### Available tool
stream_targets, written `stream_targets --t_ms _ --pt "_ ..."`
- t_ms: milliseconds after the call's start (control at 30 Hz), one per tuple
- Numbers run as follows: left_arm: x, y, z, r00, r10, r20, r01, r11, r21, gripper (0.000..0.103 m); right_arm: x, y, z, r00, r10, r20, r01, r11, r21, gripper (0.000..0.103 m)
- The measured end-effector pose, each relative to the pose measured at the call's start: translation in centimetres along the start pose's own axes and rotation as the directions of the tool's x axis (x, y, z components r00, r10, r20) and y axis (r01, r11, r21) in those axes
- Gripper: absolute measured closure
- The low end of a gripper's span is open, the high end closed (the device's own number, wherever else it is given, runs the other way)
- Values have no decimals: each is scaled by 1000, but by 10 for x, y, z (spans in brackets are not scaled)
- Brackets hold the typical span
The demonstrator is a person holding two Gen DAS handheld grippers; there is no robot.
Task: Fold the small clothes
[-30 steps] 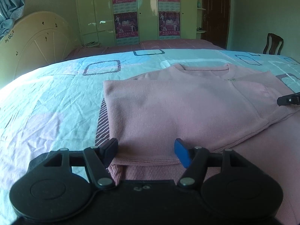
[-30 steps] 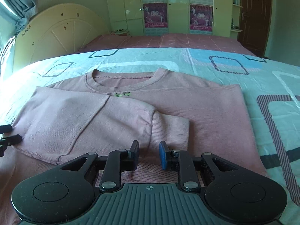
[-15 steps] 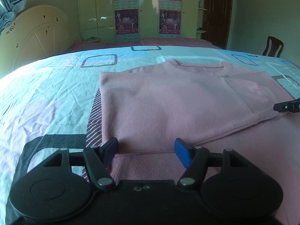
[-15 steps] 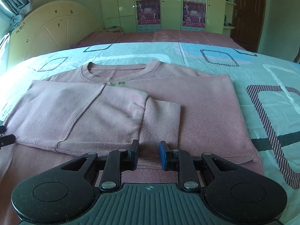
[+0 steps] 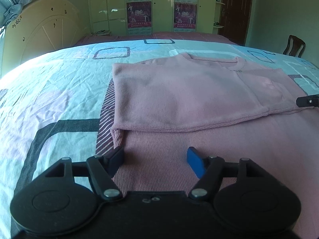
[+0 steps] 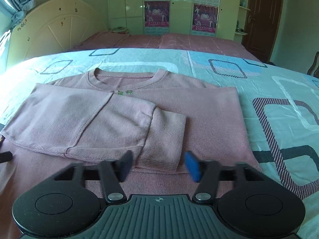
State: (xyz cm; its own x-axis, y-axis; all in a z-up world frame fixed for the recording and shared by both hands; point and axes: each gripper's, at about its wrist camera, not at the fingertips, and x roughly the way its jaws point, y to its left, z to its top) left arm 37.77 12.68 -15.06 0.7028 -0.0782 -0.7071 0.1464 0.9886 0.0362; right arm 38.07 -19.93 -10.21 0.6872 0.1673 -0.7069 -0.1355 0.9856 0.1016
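A small pink long-sleeved sweater (image 5: 179, 91) lies flat on the bed, neck away from me, its left side and sleeve folded across the front. The sleeve cuff (image 6: 167, 131) lies near the middle in the right wrist view. My left gripper (image 5: 155, 159) is open and empty over the ribbed hem at the sweater's left corner. My right gripper (image 6: 157, 164) is open and empty just in front of the cuff, over the hem. The right gripper's tip (image 5: 308, 101) shows at the right edge of the left wrist view.
The bed has a light blue patterned sheet (image 5: 59, 91) and a cream headboard (image 5: 41, 39) at the far left. Green wardrobes with posters (image 6: 179, 8) stand behind. A dark door (image 6: 261, 18) and a wooden chair (image 5: 294, 45) are at the right.
Both grippers have drawn back toward the hem and the view has risen. The right gripper's jaws have opened wide. The left gripper has stayed open.
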Motion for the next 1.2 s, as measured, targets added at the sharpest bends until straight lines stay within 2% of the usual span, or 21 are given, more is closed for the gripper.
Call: stream_targets --t_ms 167,267,367,433,467,500,533,600,667,700,733,767,933,1000,1067,1100,1133,1167,1200 --pt "-23 -9 -18 999 41 -3 -41 999 3 30 -41 -23 -29 998 56 22 -57 997 43 32" --pt "-41 -13 -31 998 69 1 -69 998 -10 30 -66 -48 -53 998 59 20 -61 994 89 32" --pt "-64 -17 -47 996 88 11 -87 996 -28 31 -90 -73 -77 998 64 15 -66 988 137 32" --pt "-79 -17 -59 995 102 21 -101 994 -48 35 -105 -89 -92 997 73 15 -75 983 168 32" --pt "-89 -14 -67 995 97 17 -96 993 -73 42 -114 -98 -101 997 80 14 -81 978 190 32" --pt "-96 -11 -74 996 90 5 -89 991 -101 66 -121 -105 -108 996 86 13 -87 974 210 32" --pt "-104 -8 -81 996 91 -2 -90 988 -127 78 -130 -112 -117 995 99 13 -99 968 232 32" --pt "-122 0 -96 996 88 -8 -88 980 -178 81 -142 -122 -130 992 125 12 -124 957 264 32" --pt "-139 8 -110 997 72 -19 -75 968 -238 75 -154 -132 -145 987 158 5 -152 941 303 32" --pt "-147 12 -117 998 58 -24 -63 960 -272 61 -159 -135 -152 985 172 3 -164 932 323 32" --pt "-155 15 -124 999 43 -22 -48 952 -301 40 -163 -138 -159 984 180 3 -170 925 338 32" --pt "-165 19 -133 1000 26 -11 -28 939 -343 33 -167 -141 -164 982 190 4 -179 918 354 32" --pt "-190 28 -165 996 -90 28 92 873 -478 29 -185 -154 -184 964 263 23 -246 861 445 32" --pt "-192 32 -172 983 -172 55 175 829 -531 29 -191 -156 -191 945 324 33 -300 825 479 33" --pt "-190 36 -176 965 -247 83 248 775 -581 32 -193 -155 -196 929 368 31 -334 802 494 41" --pt "-188 36 -176 964 -251 84 251 769 -588 33 -193 -154 -198 924 381 30 -345 795 499 47" --pt "-184 34 -175 965 -252 74 246 772 -586 37 -193 -154 -199 920 392 31 -353 789 502 51" --pt "-181 33 -172 967 -248 60 236 782 -577 47 -193 -153 -201 918 395 35 -356 784 509 54" --pt "-175 32 -169 964 -263 37 237 787 -569 94 -192 -154 -201 917 396 40 -358 777 517 54"
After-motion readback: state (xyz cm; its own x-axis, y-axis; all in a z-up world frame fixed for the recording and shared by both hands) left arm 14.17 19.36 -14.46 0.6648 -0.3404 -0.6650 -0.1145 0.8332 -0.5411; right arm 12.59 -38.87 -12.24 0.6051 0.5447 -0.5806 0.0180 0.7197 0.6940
